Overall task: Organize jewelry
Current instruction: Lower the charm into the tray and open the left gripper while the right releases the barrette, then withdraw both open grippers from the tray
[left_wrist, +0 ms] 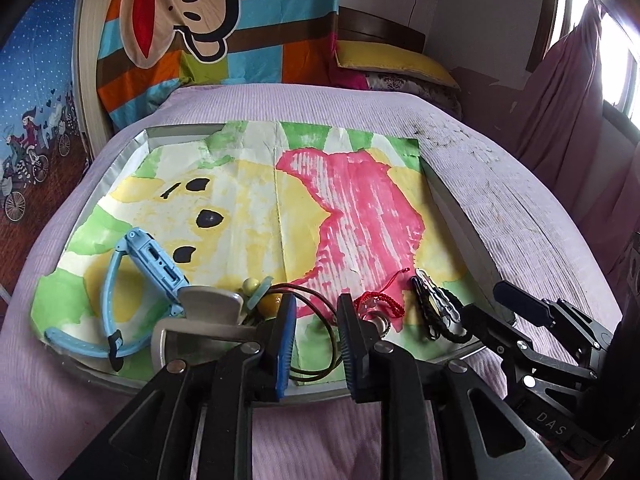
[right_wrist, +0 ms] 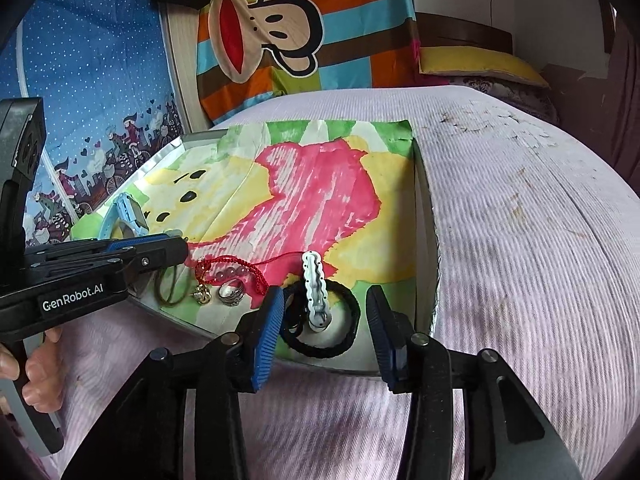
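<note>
Two ribbed-padded tongs (left_wrist: pixel 316 344) (right_wrist: pixel 324 332) gape over wavy hair clip (right_wrist: pixel 316 296).

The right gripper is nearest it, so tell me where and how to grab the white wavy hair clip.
Grip the white wavy hair clip across its narrow width at mid-length, coming straight down from above. It lies flat, running away from the right gripper, so the open fingers already straddle it. Its near end rests over the black braided band; gripping mid-length probably avoids snagging that.
</note>
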